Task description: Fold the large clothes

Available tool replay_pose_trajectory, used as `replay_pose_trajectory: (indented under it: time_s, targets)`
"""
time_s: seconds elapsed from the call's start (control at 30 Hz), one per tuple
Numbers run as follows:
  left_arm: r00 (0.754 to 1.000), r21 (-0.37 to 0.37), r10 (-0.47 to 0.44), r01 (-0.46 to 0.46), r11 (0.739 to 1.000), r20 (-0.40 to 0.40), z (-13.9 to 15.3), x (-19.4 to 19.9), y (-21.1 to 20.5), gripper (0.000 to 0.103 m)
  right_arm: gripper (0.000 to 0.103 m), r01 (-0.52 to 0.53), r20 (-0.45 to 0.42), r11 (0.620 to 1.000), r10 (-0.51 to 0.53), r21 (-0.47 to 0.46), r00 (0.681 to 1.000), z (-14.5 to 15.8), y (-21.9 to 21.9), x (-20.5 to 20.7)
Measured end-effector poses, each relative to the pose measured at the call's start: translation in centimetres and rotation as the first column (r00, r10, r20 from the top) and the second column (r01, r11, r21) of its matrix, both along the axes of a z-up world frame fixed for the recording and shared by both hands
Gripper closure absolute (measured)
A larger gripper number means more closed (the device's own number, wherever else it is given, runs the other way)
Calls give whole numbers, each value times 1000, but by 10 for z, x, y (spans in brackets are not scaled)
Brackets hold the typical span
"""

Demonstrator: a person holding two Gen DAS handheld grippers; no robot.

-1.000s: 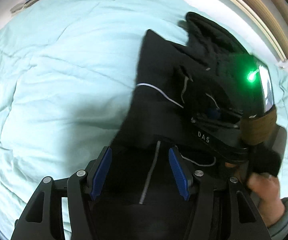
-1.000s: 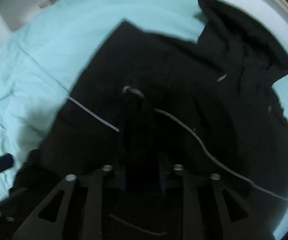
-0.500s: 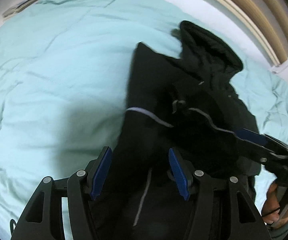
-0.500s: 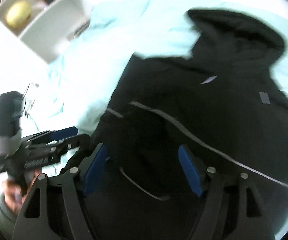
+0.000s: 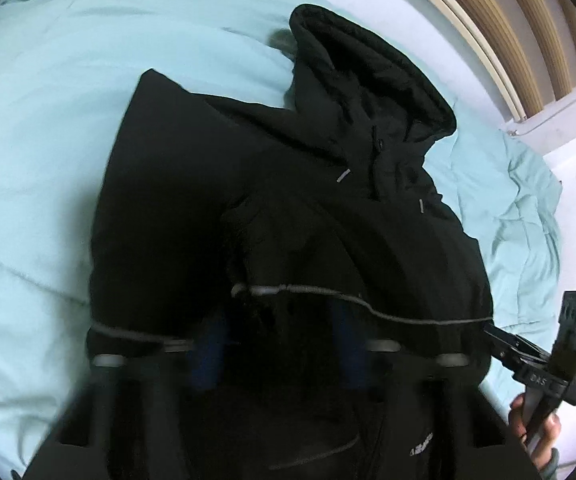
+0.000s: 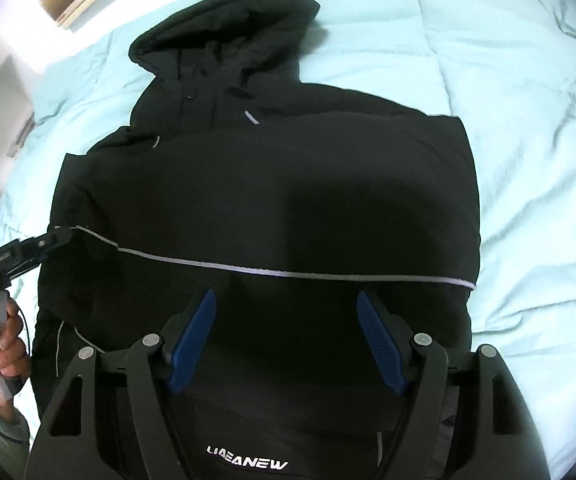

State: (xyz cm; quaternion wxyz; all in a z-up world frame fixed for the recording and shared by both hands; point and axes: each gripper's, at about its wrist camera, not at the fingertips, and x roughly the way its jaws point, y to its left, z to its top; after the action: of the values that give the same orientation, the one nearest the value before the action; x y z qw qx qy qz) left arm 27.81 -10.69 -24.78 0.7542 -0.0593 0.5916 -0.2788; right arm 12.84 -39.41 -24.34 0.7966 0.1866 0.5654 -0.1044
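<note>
- Right wrist view: the biggest thing here is the bed, covered by a pale mint quilted duvet (image 6: 527, 160). It's soft and a bit rumpled, so anything dragged across it will probably snag and bunch.
- The black hooded jacket (image 6: 268, 180) lies spread out flat on that duvet, front side up as far as I can tell. It fills most of both views, with its lower part running under the cameras.
- My guess on handling: it looks padded and floppy, bulky rather than heavy, with a smooth shell that could slide out of a shallow pinch. It won't hold a crease, so each fold needs laying down and pressing.
- I'd take hold at the side edges or hem corners, biting through both layers. A grab in the middle of the body would only lift a puffy tent.
- The hood (image 6: 224, 28) sits at the far end, lumpy and half open. It probably wants tucking in late.
- The right claw (image 6: 286, 332) is spread wide above the jacket's middle. There's nothing between its blue pads, so it isn't holding anything.
- The left claw (image 6: 54, 238) has just been closing, and from this side it looks pinched narrow on the jacket's side edge. Its own left wrist view is too smeared to confirm that.
- A thin silver reflective piping line (image 6: 288, 273) crosses the jacket side to side. It ends right at the left claw's tips, which makes it a handy fold reference.
</note>
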Motion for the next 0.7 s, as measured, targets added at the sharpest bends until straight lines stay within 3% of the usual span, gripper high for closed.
replay_pose_trajectory:
  time_s: [0.07, 0.2, 0.27, 0.37, 0.47, 0.6, 0.7]
  targets:
    - [999, 0, 4, -4, 1000, 39, 9, -2, 0, 86, 27, -3, 0, 1000, 3, -26, 1000, 1, -4, 0]
    - [991, -130, 51, -35, 991, 120, 55, -4, 28, 86, 27, -1, 28, 997, 3, -82, 1000, 17, 8, -2]
    - [990, -157, 69, -50, 986, 120, 64, 3, 44, 86, 27, 9, 42, 995, -4, -103, 999, 24, 4, -5]
    - [997, -96, 50, -44, 994, 63, 37, 18, 50, 86, 27, 37, -4, 994, -38, -100, 999, 7, -4, 0]
    - [998, -13, 27, -28, 1000, -61, -22, 25, 47, 84, 27, 27, -66, 987, -39, -161, 997, -18, -4, 3]
    - [998, -26, 34, -36, 999, -53, -28, 22, 48, 83, 26, 11, -122, 976, -39, -218, 992, -43, -1, 9]
    - [999, 6, 25, -25, 1000, -32, -18, 19, 43, 82, 24, 13, -134, 975, -44, -223, 990, -48, -3, 10]
